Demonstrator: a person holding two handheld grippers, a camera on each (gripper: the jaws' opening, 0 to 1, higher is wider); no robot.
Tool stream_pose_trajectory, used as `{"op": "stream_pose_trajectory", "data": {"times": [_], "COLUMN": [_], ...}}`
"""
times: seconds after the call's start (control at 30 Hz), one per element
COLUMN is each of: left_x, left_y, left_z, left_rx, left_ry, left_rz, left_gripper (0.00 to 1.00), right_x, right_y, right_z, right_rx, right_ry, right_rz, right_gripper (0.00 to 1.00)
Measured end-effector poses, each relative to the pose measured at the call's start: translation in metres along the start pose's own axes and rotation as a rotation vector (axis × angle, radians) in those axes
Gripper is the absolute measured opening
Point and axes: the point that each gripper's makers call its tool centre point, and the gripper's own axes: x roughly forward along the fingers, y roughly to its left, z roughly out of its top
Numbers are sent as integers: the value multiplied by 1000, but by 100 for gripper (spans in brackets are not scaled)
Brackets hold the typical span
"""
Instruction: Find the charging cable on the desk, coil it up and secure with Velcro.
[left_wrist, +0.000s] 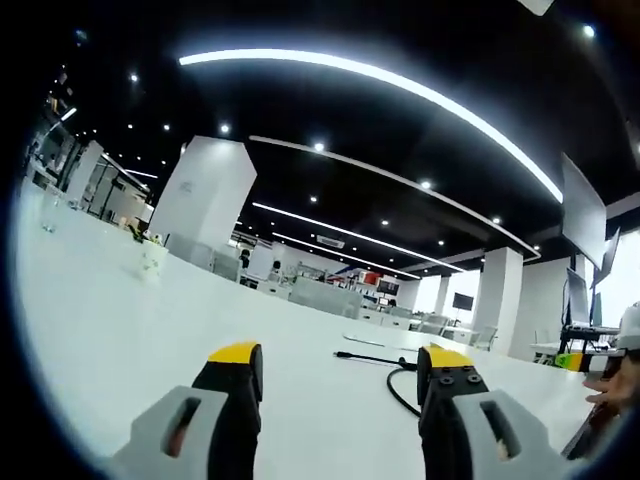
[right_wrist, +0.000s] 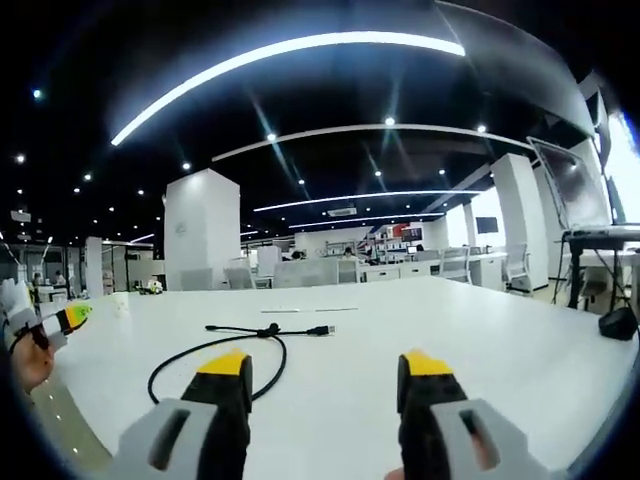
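Charging cable (right_wrist: 215, 350) lies in a loose loop on the white desk (right_wrist: 480, 330), ahead-left of the right gripper (right_wrist: 325, 385). Left gripper (left_wrist: 340, 385) hovers nearby. Both jaws wide, empty. Cable looks light and limp; best gripped near its plug end.

In my right gripper view, the white desk (right_wrist: 480, 330) spreads across the lower half of the frame, broad and glossy. A black charging cable (right_wrist: 225, 350) lies on it at lower left of centre, one loop curling toward me and a straight end with a plug running right. In my left gripper view the same desk (left_wrist: 120, 330) tilts down to the right; the cable (left_wrist: 385, 365) lies at lower right, and a small pale object (left_wrist: 152, 258) I can't identify stands at middle left.
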Motion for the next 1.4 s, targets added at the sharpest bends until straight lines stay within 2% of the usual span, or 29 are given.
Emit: {"op": "stream_pose_trajectory", "data": {"times": [0.17,0.4,1.23,1.4], "left_x": [0,-3,-12,-11], "left_y": [-1,-10,-4,-5], "left_z": [-1,-1,0,-2], "left_rx": [-23,-51,-61,-88], "left_ry": [-12,-21,-22,-19], "left_rz": [-7,-39,-21,-27], "left_gripper": [62,62,62,62], "right_x": [-5,-6,-10,-11], "right_y": [5,0,5,6], "right_z": [3,2,3,3], "right_rx": [19,54,21,22], "right_ry": [-12,-12,-13,-15], "right_rz": [1,-12,-13,-10], "right_gripper": [60,60,62,62]}}
